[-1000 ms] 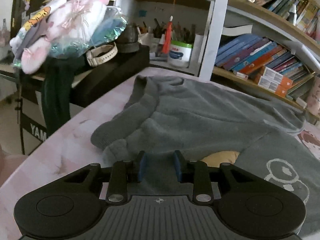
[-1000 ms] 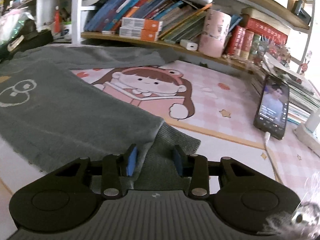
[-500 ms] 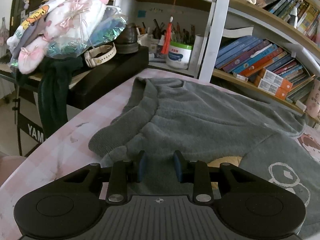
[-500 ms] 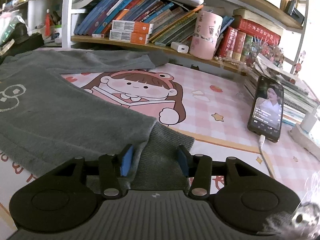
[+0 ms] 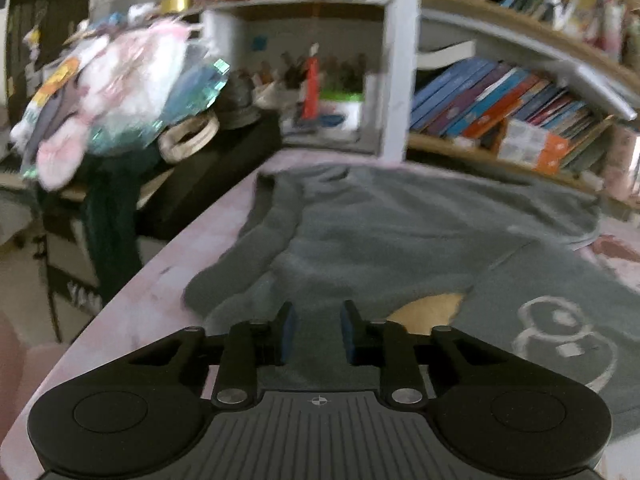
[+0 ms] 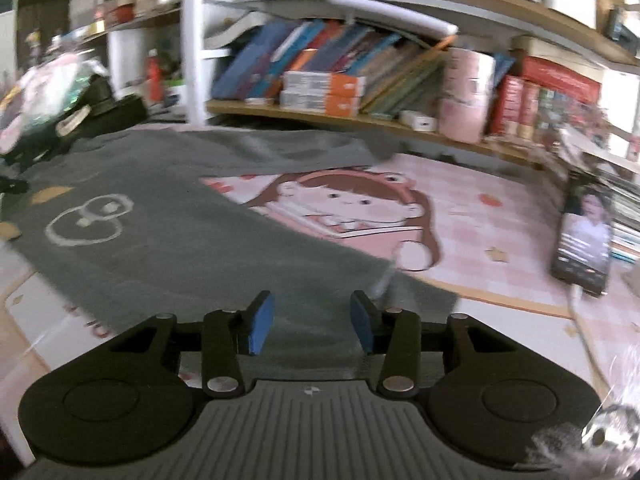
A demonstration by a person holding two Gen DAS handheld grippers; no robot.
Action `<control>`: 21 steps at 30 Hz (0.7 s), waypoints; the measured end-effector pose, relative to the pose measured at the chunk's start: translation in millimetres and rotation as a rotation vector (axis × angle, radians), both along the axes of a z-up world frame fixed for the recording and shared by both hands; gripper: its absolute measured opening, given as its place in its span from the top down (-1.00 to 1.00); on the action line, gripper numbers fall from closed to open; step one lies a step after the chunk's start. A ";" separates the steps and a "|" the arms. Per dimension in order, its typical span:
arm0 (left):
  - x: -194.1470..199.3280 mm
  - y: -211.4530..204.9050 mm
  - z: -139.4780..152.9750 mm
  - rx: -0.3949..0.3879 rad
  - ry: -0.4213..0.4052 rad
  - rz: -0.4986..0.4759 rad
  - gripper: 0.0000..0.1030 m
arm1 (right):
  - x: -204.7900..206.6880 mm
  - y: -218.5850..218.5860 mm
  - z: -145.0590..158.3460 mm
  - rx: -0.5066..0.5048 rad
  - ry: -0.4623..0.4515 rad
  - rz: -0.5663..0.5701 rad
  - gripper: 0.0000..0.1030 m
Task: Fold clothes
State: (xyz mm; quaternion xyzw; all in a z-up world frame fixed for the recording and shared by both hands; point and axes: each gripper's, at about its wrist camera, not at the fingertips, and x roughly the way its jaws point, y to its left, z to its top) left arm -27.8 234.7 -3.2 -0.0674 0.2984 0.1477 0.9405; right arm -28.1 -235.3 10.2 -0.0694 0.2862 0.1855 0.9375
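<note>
Left wrist view is pretty blurry, but the left claw (image 5: 315, 331) sits low over the grey sweater (image 5: 420, 236), which is spread out on the pink counter (image 5: 132, 312). Its blue pads (image 5: 288, 330) are a modest gap apart with sweater fabric showing between them, not pinched, so it's released. The bunched sleeve cuff (image 5: 224, 292) lies just ahead and to the left, near the counter edge.

Over on the right wrist view, the right claw (image 6: 311, 325) is spread wider, nothing gripped, hovering over the sweater's hem (image 6: 400, 300). The cartoon girl mat (image 6: 360, 208) shows past the sweater, and a phone (image 6: 586, 240) lies off to the right. Bookshelves (image 6: 340, 76) run along the back.
</note>
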 end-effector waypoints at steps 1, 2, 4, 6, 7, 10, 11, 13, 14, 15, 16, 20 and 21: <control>-0.5 3.8 -3.0 -0.001 0.007 0.012 0.65 | -0.1 1.9 -1.5 -0.002 0.006 0.007 0.21; -1.0 7.4 -5.8 -0.001 0.012 0.024 0.68 | 0.2 2.9 -3.0 -0.005 0.013 0.011 0.21; -1.1 6.6 -5.9 0.012 0.019 0.024 0.68 | 1.2 4.5 -6.3 -0.012 0.028 0.012 0.21; 1.5 1.0 -6.5 0.051 0.034 0.022 0.67 | 2.7 3.5 -9.5 -0.016 0.040 0.003 0.21; 1.8 -2.1 -6.0 0.065 0.034 0.019 0.66 | 2.9 3.1 -10.8 -0.015 0.043 0.001 0.21; 0.2 -11.5 -2.1 0.074 0.011 -0.017 0.63 | 2.0 2.4 -12.1 -0.012 0.044 0.000 0.21; 0.1 -15.2 -0.2 0.076 0.001 -0.031 0.62 | 1.9 1.7 -12.3 -0.011 0.043 0.000 0.21; 0.3 -23.0 3.4 0.083 -0.017 -0.057 0.55 | 1.6 1.4 -12.3 -0.011 0.041 0.000 0.21; 1.0 -27.4 4.5 0.087 -0.022 -0.072 0.49 | 1.3 1.2 -12.3 -0.011 0.039 0.000 0.21; 1.7 -31.8 5.6 0.091 -0.027 -0.088 0.48 | 0.7 0.9 -12.2 -0.010 0.038 0.001 0.21; 2.2 -35.5 6.2 0.090 -0.030 -0.103 0.47 | -0.1 0.6 -12.1 -0.008 0.037 0.002 0.21; 3.8 -50.0 6.6 0.080 -0.035 -0.153 0.44 | -3.1 -1.1 -12.5 -0.001 0.035 0.005 0.21; 4.1 -53.1 6.3 0.076 -0.036 -0.162 0.42 | -3.6 -1.6 -12.7 0.002 0.034 0.006 0.21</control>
